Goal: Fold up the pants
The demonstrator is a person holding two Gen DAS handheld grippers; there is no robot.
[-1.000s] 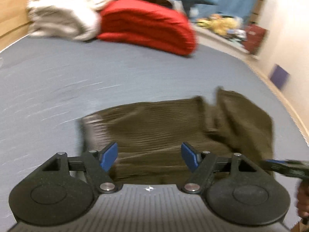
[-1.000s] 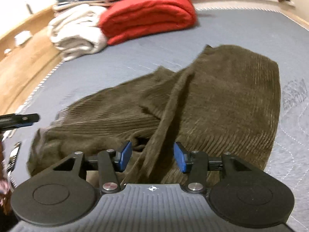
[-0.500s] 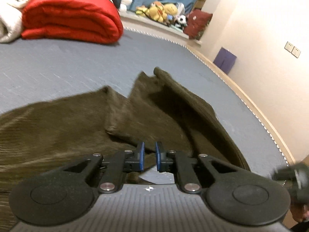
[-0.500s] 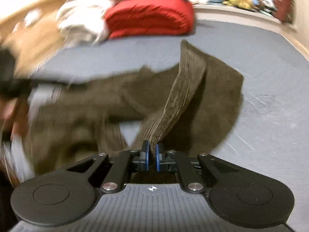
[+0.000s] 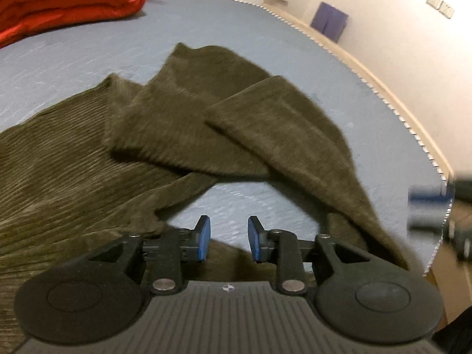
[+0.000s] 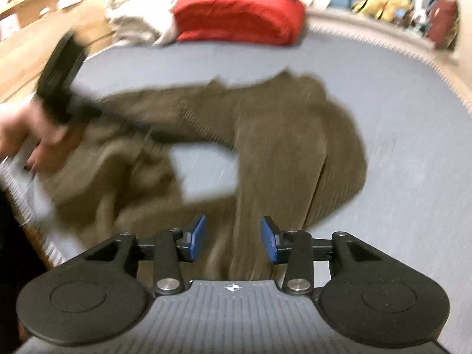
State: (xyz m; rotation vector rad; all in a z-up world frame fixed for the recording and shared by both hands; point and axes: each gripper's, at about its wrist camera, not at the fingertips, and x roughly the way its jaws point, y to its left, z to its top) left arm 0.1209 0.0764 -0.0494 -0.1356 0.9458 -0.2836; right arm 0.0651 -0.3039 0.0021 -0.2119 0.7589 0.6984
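Olive-brown corduroy pants [image 5: 124, 153] lie on the grey-blue mattress [image 5: 236, 47], their legs arched around a bare patch of mattress. My left gripper [image 5: 227, 240] is open and empty just above the near edge of the cloth. In the right wrist view the pants [image 6: 280, 147] are blurred. My right gripper [image 6: 233, 239] is open and empty over one leg. The left gripper [image 6: 62, 79] shows there as a dark blur in a hand at the left.
A folded red quilt [image 5: 65, 3] and white bedding [image 6: 141, 14] are stacked at the far end of the mattress. The mattress edge [image 5: 413, 129] runs along the right, near a cream wall. Stuffed toys [image 6: 392, 3] sit on a far ledge.
Both grippers were shut on the pants half a second ago; both have opened and let go. The pants legs have been dragged apart and now lie around a bare patch.
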